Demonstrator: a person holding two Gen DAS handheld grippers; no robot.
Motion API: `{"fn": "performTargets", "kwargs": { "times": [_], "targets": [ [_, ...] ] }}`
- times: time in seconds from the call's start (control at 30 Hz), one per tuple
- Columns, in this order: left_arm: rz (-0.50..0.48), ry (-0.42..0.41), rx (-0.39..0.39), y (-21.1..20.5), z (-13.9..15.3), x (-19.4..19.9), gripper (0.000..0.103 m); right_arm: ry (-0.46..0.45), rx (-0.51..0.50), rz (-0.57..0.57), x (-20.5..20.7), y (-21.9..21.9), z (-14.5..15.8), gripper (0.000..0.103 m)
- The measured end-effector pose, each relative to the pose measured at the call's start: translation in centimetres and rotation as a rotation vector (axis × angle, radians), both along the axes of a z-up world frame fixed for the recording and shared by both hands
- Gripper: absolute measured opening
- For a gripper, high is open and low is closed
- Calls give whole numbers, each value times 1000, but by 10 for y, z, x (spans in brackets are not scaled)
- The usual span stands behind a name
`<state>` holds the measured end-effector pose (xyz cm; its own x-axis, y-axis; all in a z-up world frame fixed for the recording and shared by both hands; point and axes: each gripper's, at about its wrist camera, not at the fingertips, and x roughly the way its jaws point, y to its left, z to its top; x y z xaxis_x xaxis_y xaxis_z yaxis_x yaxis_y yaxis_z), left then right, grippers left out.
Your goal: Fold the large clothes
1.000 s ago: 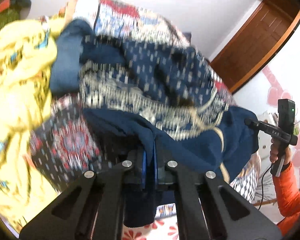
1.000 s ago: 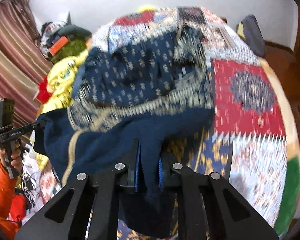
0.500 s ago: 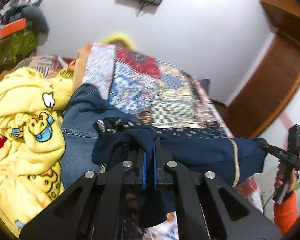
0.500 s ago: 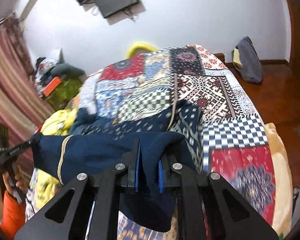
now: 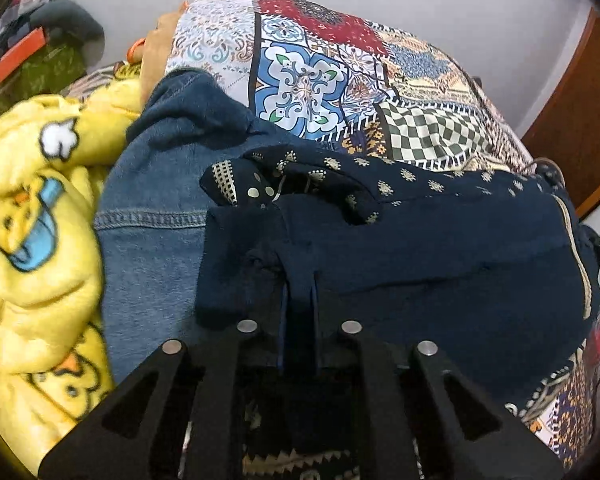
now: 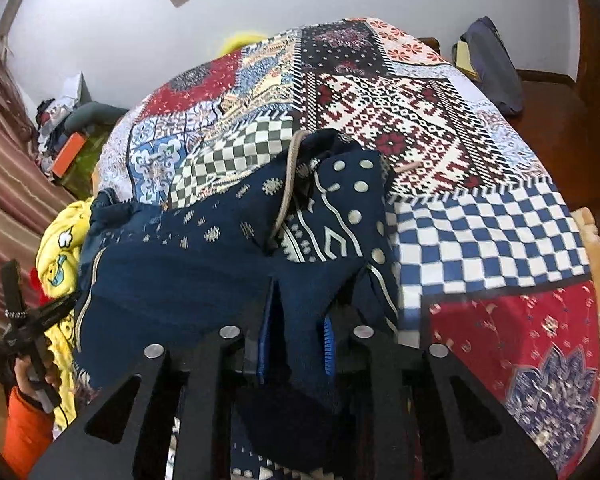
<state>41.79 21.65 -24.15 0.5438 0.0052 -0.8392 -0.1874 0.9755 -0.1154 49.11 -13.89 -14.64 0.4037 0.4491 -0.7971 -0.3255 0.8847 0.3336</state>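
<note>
Left gripper [image 5: 299,280]: clenched on a fold of the navy garment [image 5: 440,264]; cloth is pinched between the blue-lined jaws and hangs below them, over the gripper body. From the pinch the navy cloth runs away to the right as a broad plain band with a pale piped edge at its far end.

Right gripper [image 6: 296,300]: also clamped on the navy garment [image 6: 204,264], a thick wad of fabric bunched between the jaws and drooping beneath. From here the cloth stretches left toward the other gripper, seen at the left edge of the right wrist view in a hand with an orange sleeve [image 6: 24,428].

Garment held taut between the two grippers, lying over the near part of the patchwork bedspread [image 6: 480,220]. Its patterned side, with cream dots and motifs, is folded over just beyond the jaws; a beige drawstring [image 6: 290,176] crosses it.

On the bedspread's left side: a denim garment [image 5: 152,248] touching the navy cloth, then a yellow cartoon-print fleece [image 5: 36,216] beside that. A dark bag [image 6: 492,64] sits on the floor past the bedspread's far right corner.
</note>
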Motion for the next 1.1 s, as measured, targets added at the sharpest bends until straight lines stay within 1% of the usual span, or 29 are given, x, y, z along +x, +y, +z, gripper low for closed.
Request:
{"fn": "performTargets", "kwargs": {
  "times": [0.07,0.13,0.2,0.23,0.27,0.3,0.33,0.37,0.43,0.53,0.6,0.7,0.73,0.83,0.9,1.0,1.1],
  "targets": [
    [-15,-5,27,-6,14,-7,25,-5,-31,-18,-1,-2,4,30],
    [-19,-32,58,-11,26,-13,61,-37,-79,-23,-13,-3,16,36],
    [-16,-88,109,-22,45,-29,74,-71,-114,-23,-22,-4,22,49],
    [-23,-107,133,-28,52,-34,80,-94,-129,-20,-29,-5,27,53],
    [-32,-120,147,-33,57,-37,83,-116,-142,-16,-38,-5,32,60],
    [-45,-135,162,-40,61,-42,89,-132,-150,-11,-45,-4,35,66],
    [-54,-143,172,-46,64,-44,92,-143,-156,-8,-50,-4,38,68],
    [-77,-151,186,-56,65,-49,92,-151,-163,-5,-54,-3,39,70],
    [-121,-144,197,-71,62,-51,93,-154,-171,10,-65,1,39,71],
    [-209,-109,238,-99,47,-51,93,-137,-176,43,-74,10,31,72],
    [-234,-95,273,-114,35,-49,93,-131,-207,65,-76,19,21,72],
    [-239,-72,295,-126,20,-42,94,-120,-277,87,-79,33,3,72],
    [-237,-69,290,-127,16,-39,94,-117,-302,98,-77,39,-5,72],
    [-221,-56,240,-124,7,-26,96,-136,-350,100,-73,48,-16,72],
    [-218,-53,224,-123,4,-20,98,-147,-355,90,-68,51,-18,72],
    [-220,-57,196,-120,4,-11,99,-170,-337,66,-60,52,-14,72],
    [-216,-83,164,-113,15,-1,99,-221,-324,42,-45,53,-3,72]
  ]
}}
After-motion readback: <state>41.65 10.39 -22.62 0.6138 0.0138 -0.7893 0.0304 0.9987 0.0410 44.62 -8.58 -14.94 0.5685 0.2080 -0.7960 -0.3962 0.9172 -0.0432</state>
